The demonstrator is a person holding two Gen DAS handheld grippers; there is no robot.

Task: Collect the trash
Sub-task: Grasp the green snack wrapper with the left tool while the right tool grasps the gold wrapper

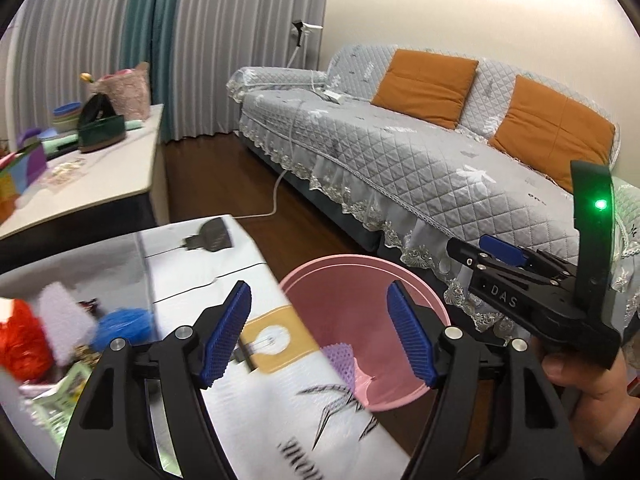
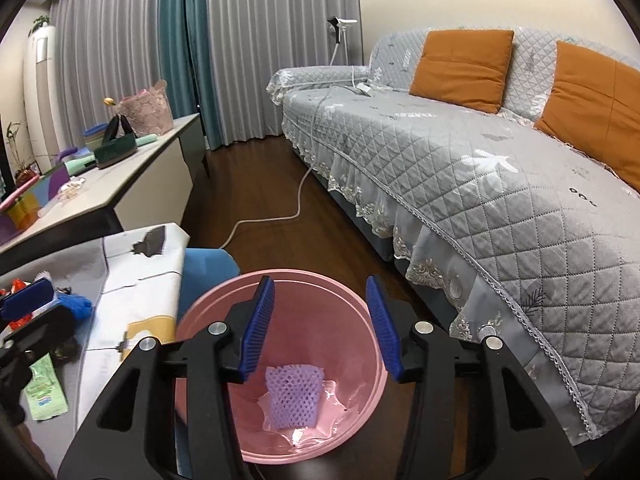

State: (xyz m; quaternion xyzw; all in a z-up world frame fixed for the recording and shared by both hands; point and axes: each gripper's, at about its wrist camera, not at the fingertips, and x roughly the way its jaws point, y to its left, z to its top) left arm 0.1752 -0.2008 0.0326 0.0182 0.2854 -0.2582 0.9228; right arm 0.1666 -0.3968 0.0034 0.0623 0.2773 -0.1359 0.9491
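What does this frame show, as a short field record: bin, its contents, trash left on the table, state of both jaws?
bin: pink bin on the floor between table and sofa
contents: purple foam net at the bottom
left on table: blue mesh ball, red mesh, white foam piece, green wrapper
left gripper: jaws open, empty
right gripper: jaws open, empty, above the bin

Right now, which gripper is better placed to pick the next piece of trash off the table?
Left gripper: open over the table edge, near the trash pile. Right gripper is over the pink bin.
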